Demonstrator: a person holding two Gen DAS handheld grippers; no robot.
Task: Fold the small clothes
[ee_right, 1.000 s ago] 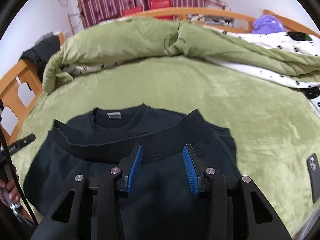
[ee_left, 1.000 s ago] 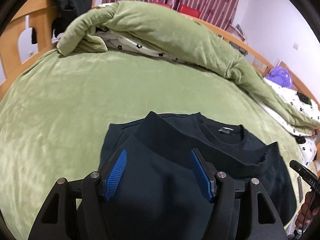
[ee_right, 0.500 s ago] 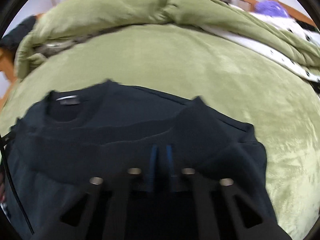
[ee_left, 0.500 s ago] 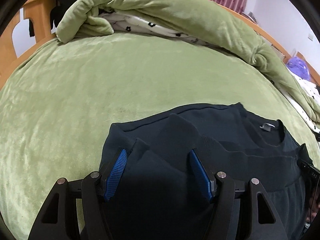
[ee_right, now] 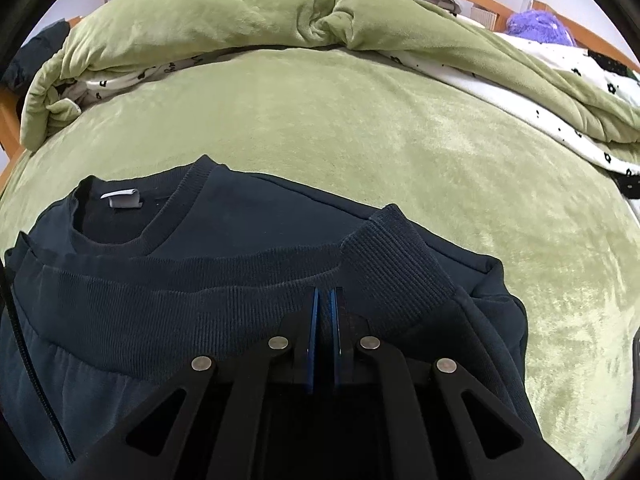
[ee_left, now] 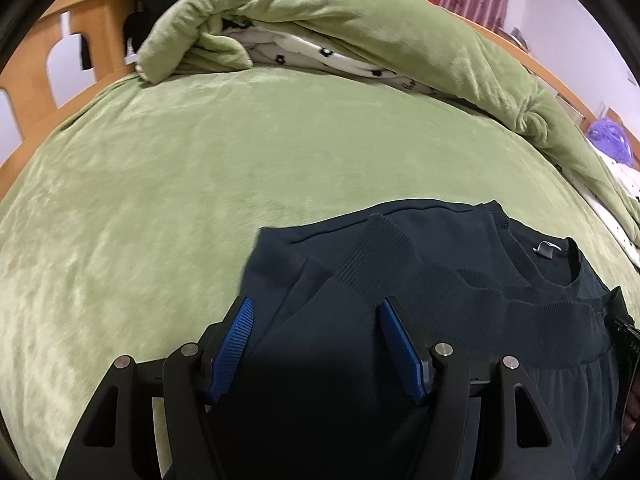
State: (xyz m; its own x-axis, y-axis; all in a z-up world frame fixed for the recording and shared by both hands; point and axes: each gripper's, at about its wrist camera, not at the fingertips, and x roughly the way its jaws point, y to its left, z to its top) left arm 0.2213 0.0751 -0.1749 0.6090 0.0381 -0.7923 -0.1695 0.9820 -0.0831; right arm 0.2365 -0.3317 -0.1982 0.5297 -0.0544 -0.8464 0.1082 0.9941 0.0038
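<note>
A dark navy sweatshirt (ee_left: 460, 280) lies folded on the green bed, its ribbed hem laid up near the collar; it also shows in the right wrist view (ee_right: 240, 248). A grey label (ee_right: 120, 199) marks the neck. My left gripper (ee_left: 316, 316) is open, its blue pads straddling the sweatshirt's left folded edge just above the cloth. My right gripper (ee_right: 325, 300) is shut on the ribbed hem near the sweatshirt's right side.
Green bedsheet (ee_left: 180, 180) around the sweatshirt. A rolled green quilt (ee_left: 340, 20) with white flowered lining runs along the far side. Wooden bed frame (ee_left: 40, 60) at left. A purple fluffy thing (ee_right: 536, 26) sits far right. A phone edge (ee_right: 634, 380) lies at right.
My right gripper went from open over the hem to shut on it and dropped low. My left gripper stayed open and shifted left toward the sweatshirt's left edge.
</note>
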